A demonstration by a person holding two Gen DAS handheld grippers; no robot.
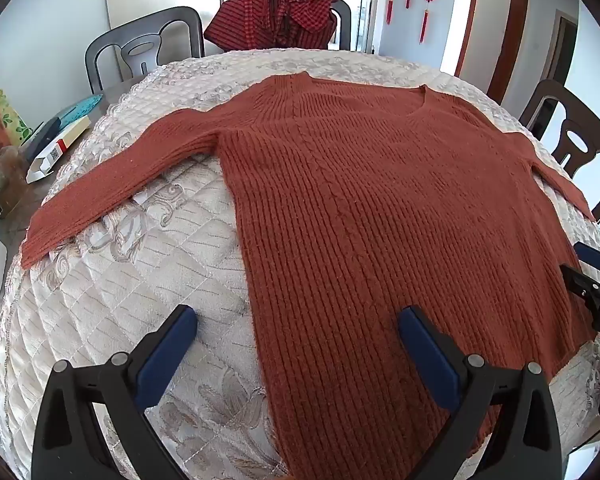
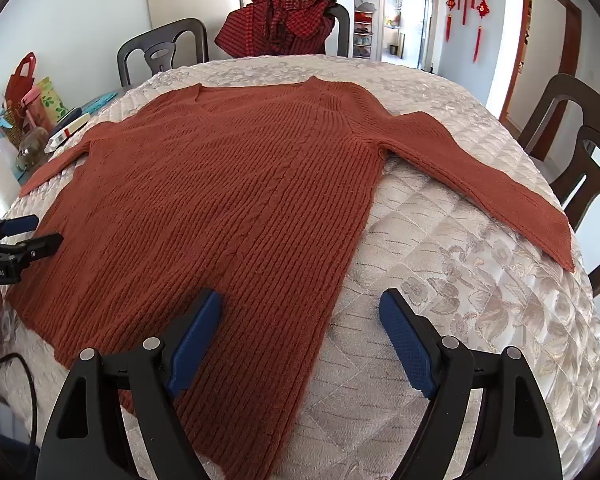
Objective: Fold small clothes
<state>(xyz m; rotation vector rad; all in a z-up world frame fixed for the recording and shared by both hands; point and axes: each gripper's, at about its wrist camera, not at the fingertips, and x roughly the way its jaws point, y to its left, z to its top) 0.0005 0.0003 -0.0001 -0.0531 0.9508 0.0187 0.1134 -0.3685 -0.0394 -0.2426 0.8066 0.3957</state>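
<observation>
A rust-red ribbed knit sweater lies flat and spread out on a quilted cream cover, neck at the far side, both sleeves stretched outward. It also shows in the right wrist view. My left gripper is open and empty, hovering over the sweater's lower left side edge. My right gripper is open and empty over the lower right side edge. Each gripper shows at the edge of the other's view: the right one and the left one.
A red checked garment hangs over a far chair. Dark chairs stand around the table. Boxes, bags and a glass jar crowd the left table edge. The cover drapes over the table's edges.
</observation>
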